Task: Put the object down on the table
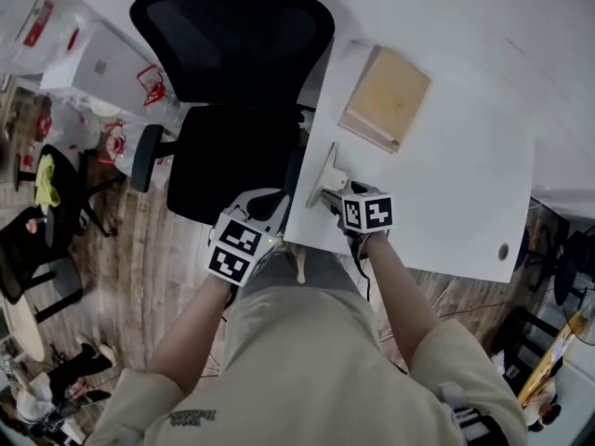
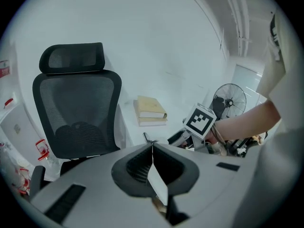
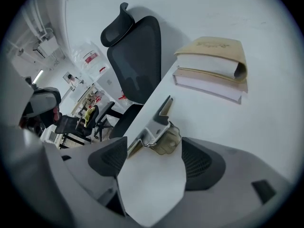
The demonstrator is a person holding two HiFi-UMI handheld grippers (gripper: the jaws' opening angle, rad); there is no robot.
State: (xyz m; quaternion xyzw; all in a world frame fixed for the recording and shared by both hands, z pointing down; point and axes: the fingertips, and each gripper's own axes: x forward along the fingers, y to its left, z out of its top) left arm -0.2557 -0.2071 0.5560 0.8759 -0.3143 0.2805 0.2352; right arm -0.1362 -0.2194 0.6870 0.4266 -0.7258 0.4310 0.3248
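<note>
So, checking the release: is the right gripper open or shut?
Open: right gripper jaws stand apart, clear of the silver metal tool lying on the white table.

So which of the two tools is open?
The right tool, over the white table: its jaws stand apart around a metal object. The left tool has them pressed together.

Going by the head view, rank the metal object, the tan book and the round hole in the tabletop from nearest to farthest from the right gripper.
1. Metal object: on the table's left edge, directly in front of the open jaws of the right gripper.
2. Tan book: farther up the table, toward its far end.
3. Round hole: across the table, by its right corner.
</note>
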